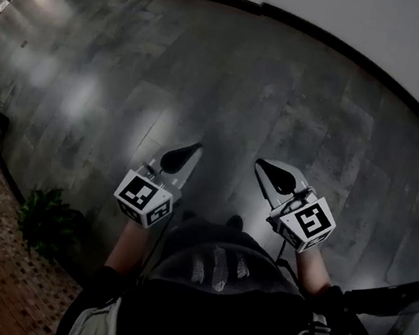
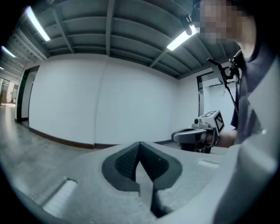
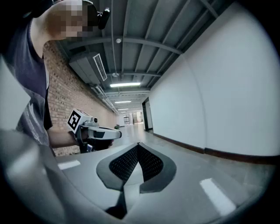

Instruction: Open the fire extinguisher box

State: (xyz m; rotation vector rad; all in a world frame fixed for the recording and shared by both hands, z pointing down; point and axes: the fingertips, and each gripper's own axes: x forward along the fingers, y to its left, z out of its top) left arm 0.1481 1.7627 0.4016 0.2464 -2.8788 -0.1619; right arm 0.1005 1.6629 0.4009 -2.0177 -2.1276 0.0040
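Observation:
No fire extinguisher box shows in any view. In the head view my left gripper (image 1: 194, 149) and right gripper (image 1: 260, 164) are held side by side at waist height over the grey floor, tips pointing forward and slightly toward each other. The left gripper (image 2: 139, 144) has its dark ribbed pads closed tip to tip with nothing between them. The right gripper (image 3: 138, 145) is also shut and holds nothing. Each gripper view catches the other gripper from the side: the right gripper (image 2: 192, 135) and the left gripper (image 3: 103, 131).
A grey stone floor (image 1: 210, 74) runs to a white wall (image 1: 365, 14) with a dark skirting. A brick wall (image 3: 65, 96) and potted plants (image 1: 48, 218) line my left side. The corridor (image 3: 131, 118) runs on past the left gripper. A doorway (image 2: 22, 94) stands at the far left.

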